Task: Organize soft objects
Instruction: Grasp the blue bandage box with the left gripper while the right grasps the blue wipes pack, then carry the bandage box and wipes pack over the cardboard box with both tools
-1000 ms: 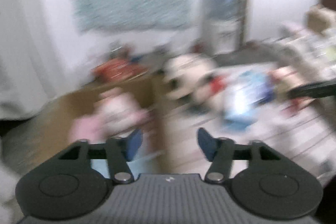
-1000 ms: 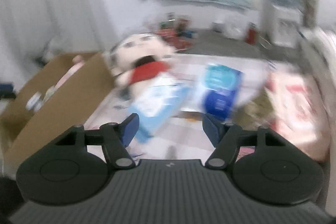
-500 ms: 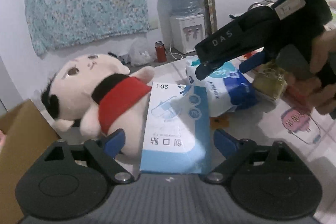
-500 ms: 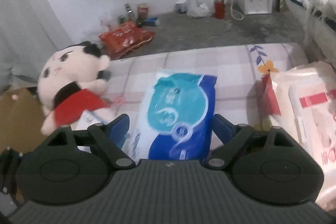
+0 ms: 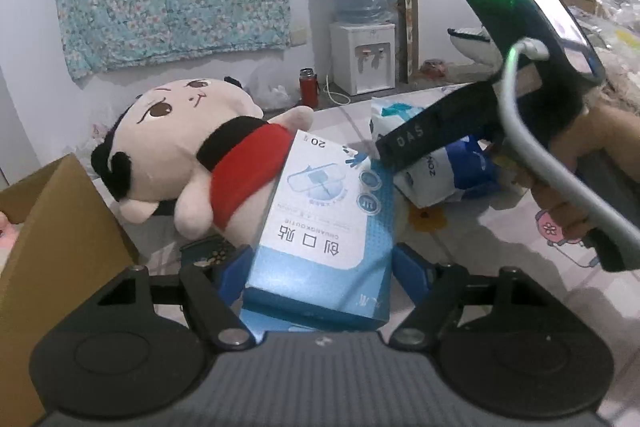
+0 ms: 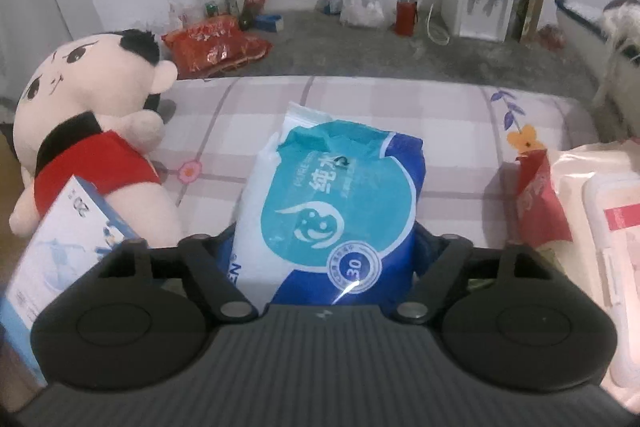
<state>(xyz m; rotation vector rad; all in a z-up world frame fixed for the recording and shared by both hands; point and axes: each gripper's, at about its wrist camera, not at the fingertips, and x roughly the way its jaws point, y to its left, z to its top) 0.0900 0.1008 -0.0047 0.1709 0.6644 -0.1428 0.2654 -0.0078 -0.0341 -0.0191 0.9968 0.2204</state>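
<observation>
**Both grippers closing around their packs**

Nearest the left gripper lay the box, a light blue and white carton of plasters. It sat straight ahead between the blue pads, its long axis running away from the gripper along the line of the fingers, its near end deep in the opening. The jaws were closing; the pads flanked the carton's sides, and I could not tell whether they had yet pressed on it. The box's far end leaned on the doll, a plush figure in a red bib that lay on its side, touching it.

The right gripper stood likewise over the wipes, a soft blue and teal pack with a white side, puffy and glossy. The pack lay lengthwise along the fingers, its near end between them. Those jaws were also closing, with the pack's bulging sides hiding the pads; contact looked close, but I judged no firm pinch yet. Each hand was nearest its own item, so neither needed to cross.

To the left stood a carton, open and brown, probably the destination. All this rested on a checked bed. Beyond, by the wall, stood a dispenser.
</observation>
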